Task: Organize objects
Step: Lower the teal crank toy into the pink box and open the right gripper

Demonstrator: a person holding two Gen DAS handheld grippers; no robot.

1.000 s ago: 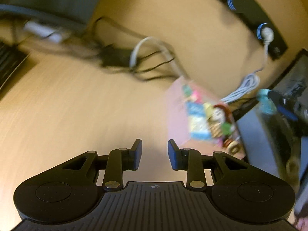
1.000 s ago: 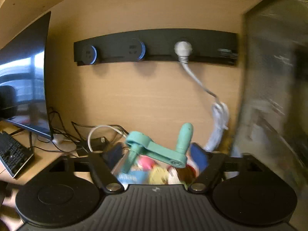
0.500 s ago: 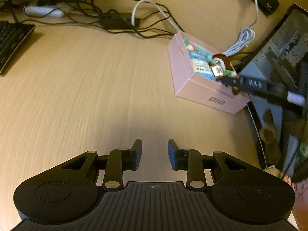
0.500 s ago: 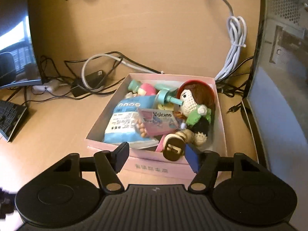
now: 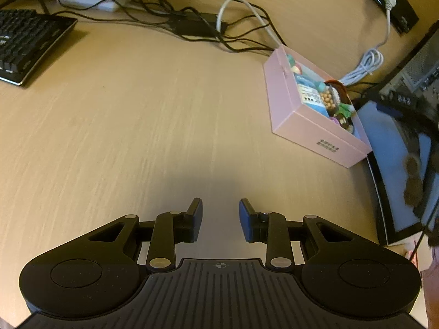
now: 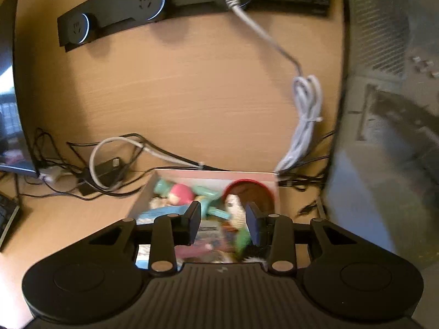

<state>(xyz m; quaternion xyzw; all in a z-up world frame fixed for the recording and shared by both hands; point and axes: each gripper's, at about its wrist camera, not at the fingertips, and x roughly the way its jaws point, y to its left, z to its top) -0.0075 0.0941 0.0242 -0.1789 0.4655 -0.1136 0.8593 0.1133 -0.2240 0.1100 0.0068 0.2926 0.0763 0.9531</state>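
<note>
A pink box [image 5: 315, 126] stands on the wooden desk at the right, filled with small toys and a blue packet [image 5: 310, 96]. In the right wrist view its far rim [image 6: 214, 174] lies just ahead. Inside are a teal piece [image 6: 208, 194], a pink toy [image 6: 181, 192], a knitted doll [image 6: 236, 205] and a red round thing [image 6: 249, 189]. My right gripper [image 6: 221, 219] hovers over the box; its jaws are closing with nothing pressed between the pads. My left gripper [image 5: 221, 216] is shut and empty over bare desk, left of the box.
A black keyboard [image 5: 24, 46] lies at the far left. Tangled cables and an adapter [image 5: 197, 24] run along the back. A computer case [image 6: 384, 109] stands right of the box, with a coiled white cable [image 6: 304, 126] and a wall power strip [image 6: 164, 2] behind.
The right gripper held the teal piece, let it go into the box, and its jaws have since narrowed while it sank toward the box. The left gripper shifted slightly and stayed shut.
</note>
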